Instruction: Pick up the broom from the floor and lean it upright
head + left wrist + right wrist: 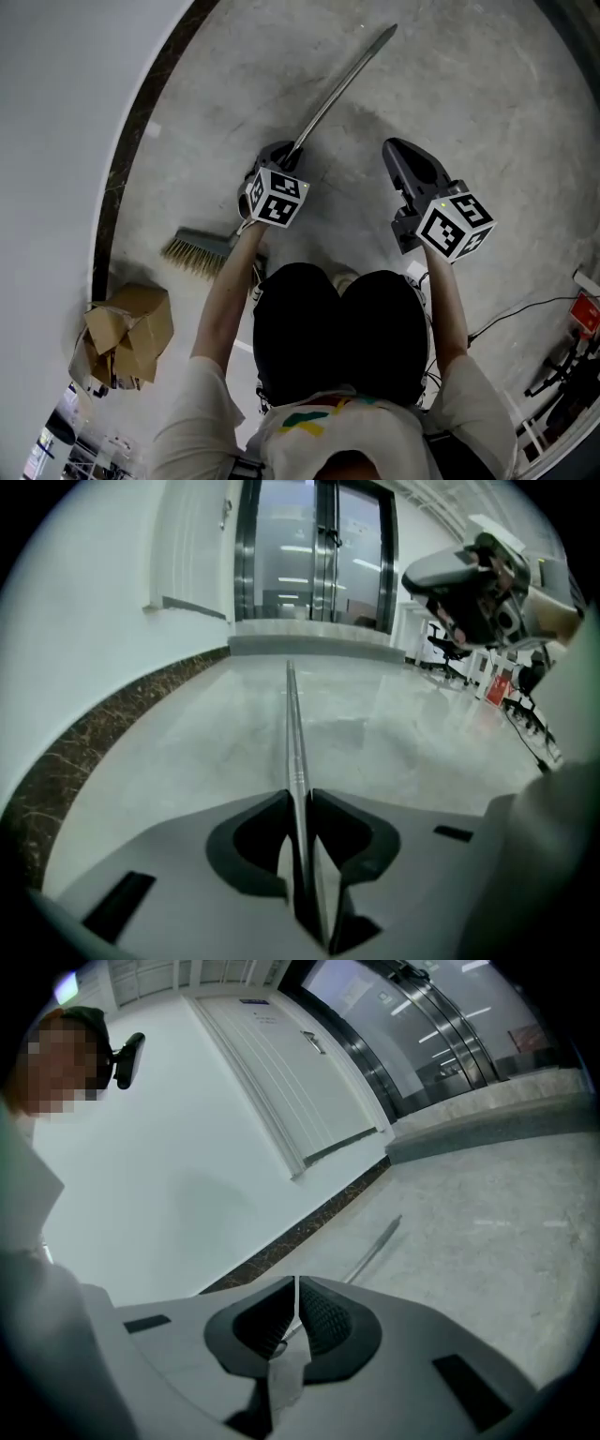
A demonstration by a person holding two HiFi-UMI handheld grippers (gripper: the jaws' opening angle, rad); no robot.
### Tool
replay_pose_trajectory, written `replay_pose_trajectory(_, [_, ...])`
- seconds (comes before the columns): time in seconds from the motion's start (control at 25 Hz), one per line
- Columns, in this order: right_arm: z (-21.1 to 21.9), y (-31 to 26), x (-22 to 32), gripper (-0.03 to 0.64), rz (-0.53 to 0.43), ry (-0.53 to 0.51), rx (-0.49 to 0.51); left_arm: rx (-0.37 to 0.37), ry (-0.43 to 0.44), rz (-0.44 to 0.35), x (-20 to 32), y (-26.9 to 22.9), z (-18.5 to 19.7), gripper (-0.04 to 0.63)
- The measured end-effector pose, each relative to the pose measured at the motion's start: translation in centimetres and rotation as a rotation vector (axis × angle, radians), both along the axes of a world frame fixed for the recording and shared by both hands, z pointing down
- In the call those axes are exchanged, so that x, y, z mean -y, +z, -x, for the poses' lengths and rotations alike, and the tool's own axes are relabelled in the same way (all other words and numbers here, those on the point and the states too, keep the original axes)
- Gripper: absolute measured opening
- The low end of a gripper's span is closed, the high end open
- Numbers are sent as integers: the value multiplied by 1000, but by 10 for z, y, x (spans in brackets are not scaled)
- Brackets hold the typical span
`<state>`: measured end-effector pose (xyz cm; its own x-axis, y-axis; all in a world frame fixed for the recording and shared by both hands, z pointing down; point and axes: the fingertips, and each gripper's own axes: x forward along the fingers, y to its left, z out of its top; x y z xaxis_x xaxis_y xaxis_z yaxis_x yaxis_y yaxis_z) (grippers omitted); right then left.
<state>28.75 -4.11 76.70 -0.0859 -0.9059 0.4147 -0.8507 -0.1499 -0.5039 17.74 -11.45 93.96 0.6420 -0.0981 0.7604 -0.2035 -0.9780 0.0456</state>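
Observation:
The broom lies on the grey floor, its straw-coloured brush head (199, 251) near the wall and its metal handle (342, 86) running up and to the right. My left gripper (278, 155) sits low over the handle a short way above the brush. In the left gripper view the handle (292, 724) runs straight out between the jaws, and the left gripper (299, 803) is shut on it with both pads against the metal. My right gripper (394, 150) hovers to the right of the handle, apart from it. The right gripper (297, 1288) is shut and holds nothing; the handle's far end (375, 1246) lies beyond it.
A white wall with a dark skirting strip (131, 141) curves along the left. A crumpled cardboard box (127, 333) stands by the wall near the brush. Cables (525, 314) trail over the floor at the right. A raised step (309, 647) and glass doors (314, 546) lie ahead.

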Motion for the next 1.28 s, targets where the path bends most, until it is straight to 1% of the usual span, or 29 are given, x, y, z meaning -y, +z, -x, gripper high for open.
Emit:
replay_pose_trajectory(0.16, [-1,-44,23,15,-73,-3,-20,-190,-116,-73,44,-97,-5,129])
replay_pose_trajectory(0.28, [10,-89,58,15,-164,-43,-30,-339,-255,-178,97,-179,4,129])
replay_pose_trajectory(0.36, [23,-121,72,15,-200,-68,-48,-417,-372,-248,123,-224,26,129])
replay_pose_trajectory(0.52, [50,-172,85,15,-258,-100,-92,-531,-616,-352,158,-287,93,129])
replay_pose_trajectory(0.64, [68,-204,97,15,-310,-146,-100,-583,-740,-426,172,-325,133,129])
replay_pose_trajectory(0.76, [100,-228,114,15,-342,-234,-134,-625,-864,-488,185,-354,171,129])
replay_pose_trajectory(0.88, [137,-247,125,15,-371,-315,-157,-677,-950,-540,187,-378,205,129])
replay_pose_trajectory(1.0, [169,-263,142,15,-413,-361,-144,-721,-991,-596,188,-401,226,129])
replay_pose_trajectory(1.08, [187,-262,153,15,-415,-380,-126,-730,-1013,-611,192,-411,233,129])
replay_pose_trajectory(1.2, [208,-233,162,15,-342,-388,-123,-713,-1025,-612,205,-415,236,129])
replay_pose_trajectory(1.28, [216,-208,164,15,-283,-398,-157,-697,-1034,-607,218,-413,236,129])
